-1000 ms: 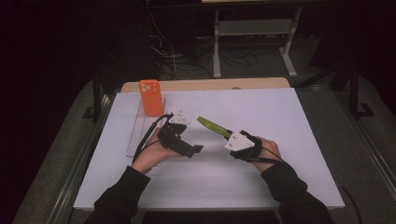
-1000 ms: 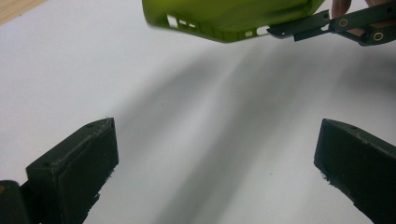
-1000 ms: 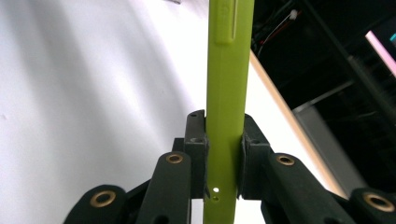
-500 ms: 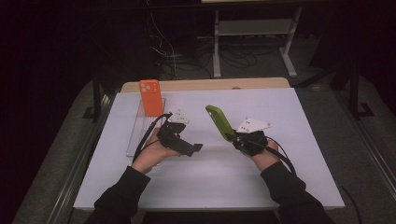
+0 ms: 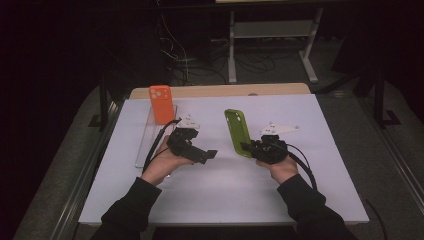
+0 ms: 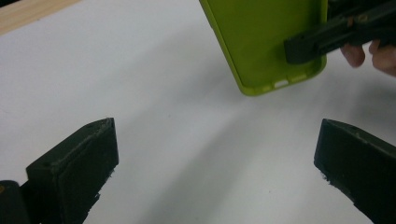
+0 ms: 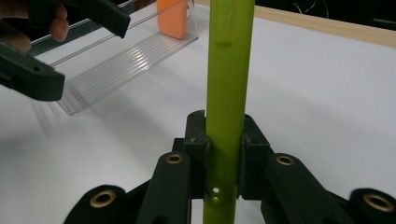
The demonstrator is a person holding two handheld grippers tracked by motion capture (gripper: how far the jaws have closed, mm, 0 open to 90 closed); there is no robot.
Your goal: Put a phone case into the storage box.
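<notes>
The right gripper (image 5: pixel 248 147) is clamping the green phone case (image 5: pixel 237 132) by its near end, holding it upright above mid-table so the wide-open, empty left gripper (image 5: pixel 212 155) can take it.

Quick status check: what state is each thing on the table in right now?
Green phone case: clamped near one end, held off the table, hollow side facing the left tongs.
Orange phone case: standing upright in the clear rack.
Right tongs: shut on the green case.
Left tongs: open, empty.
</notes>
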